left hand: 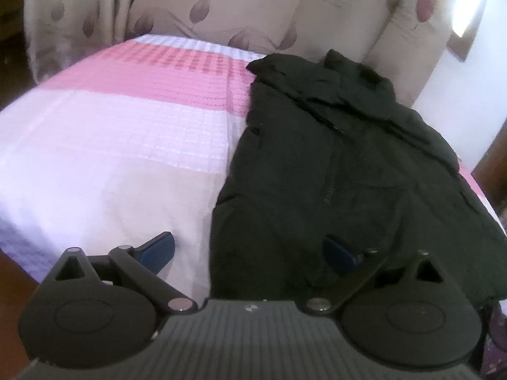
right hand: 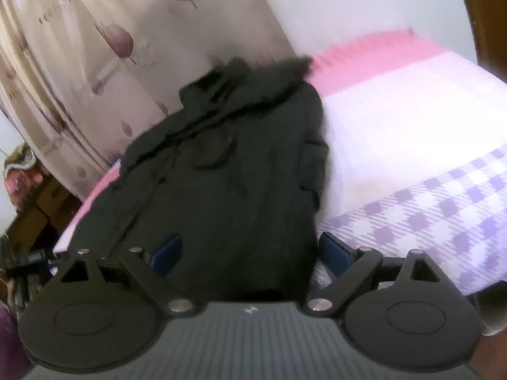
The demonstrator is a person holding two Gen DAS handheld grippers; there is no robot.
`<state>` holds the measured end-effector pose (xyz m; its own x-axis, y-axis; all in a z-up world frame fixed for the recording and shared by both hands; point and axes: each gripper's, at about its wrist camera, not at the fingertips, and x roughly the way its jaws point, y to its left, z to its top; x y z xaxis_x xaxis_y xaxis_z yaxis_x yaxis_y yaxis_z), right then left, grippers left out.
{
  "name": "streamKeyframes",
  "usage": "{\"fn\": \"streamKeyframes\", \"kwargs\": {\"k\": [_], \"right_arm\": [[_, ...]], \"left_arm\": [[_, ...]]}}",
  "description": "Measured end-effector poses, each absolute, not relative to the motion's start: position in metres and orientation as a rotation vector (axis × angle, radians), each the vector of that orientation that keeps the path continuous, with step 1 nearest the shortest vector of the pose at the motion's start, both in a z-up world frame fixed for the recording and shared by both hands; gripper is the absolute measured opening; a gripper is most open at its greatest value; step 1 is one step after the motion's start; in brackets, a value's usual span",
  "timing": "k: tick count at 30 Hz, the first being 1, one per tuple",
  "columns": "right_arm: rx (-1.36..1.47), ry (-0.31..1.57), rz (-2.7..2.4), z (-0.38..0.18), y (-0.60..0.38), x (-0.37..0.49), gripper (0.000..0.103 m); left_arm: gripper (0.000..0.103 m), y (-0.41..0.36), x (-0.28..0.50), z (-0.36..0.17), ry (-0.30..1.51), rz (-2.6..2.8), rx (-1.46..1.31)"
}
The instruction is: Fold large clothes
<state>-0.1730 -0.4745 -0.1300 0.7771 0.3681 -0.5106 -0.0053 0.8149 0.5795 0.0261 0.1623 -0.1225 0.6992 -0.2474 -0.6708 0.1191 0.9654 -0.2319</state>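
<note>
Dark padded jacket, zip down the front and fuzzy trim at the collar, spread flat along one side edge of the bed, hem at the near edge. Waffle-textured cover in pink, white and lilac check. Left gripper jaws wide apart, astride the hem's corner, clamping nothing. Right gripper jaws likewise spread over the hem.

A bed with a checked cover in pink, white and lilac bands stood against cream curtains printed with mauve leaves. A white wall rose beside it, and daylight glared at the curtain's edge.
</note>
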Motion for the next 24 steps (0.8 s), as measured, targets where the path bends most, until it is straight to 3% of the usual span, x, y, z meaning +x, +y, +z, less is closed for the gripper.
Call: {"fn": "streamKeyframes", "kwargs": {"k": [1,3,7,10,13,24], "right_arm": [[0.599,0.657,0.221,-0.130,-0.471,-0.168,0.092],[0.586,0.665,0.234,-0.130,-0.461,-0.161,0.076],[0.551,0.669,0.237,-0.131,-0.448,-0.149,0.067],[0.530,0.685,0.213,-0.136,-0.450,-0.145,0.050],[0.562,0.680,0.215,-0.140,-0.454,-0.145,0.047],[0.535,0.680,0.198,-0.139,-0.447,-0.143,0.049]], "left_arm": [[0.096,0.160,0.026,-0.123,0.776,-0.214,-0.167],[0.093,0.155,0.024,-0.121,0.781,-0.237,-0.152],[0.092,0.139,0.024,-0.122,0.779,-0.255,-0.094],[0.078,0.122,0.022,-0.124,0.767,-0.225,0.009],[0.070,0.108,0.023,-0.121,0.771,-0.186,0.078],[0.069,0.083,0.025,-0.118,0.766,-0.100,0.192]]}}
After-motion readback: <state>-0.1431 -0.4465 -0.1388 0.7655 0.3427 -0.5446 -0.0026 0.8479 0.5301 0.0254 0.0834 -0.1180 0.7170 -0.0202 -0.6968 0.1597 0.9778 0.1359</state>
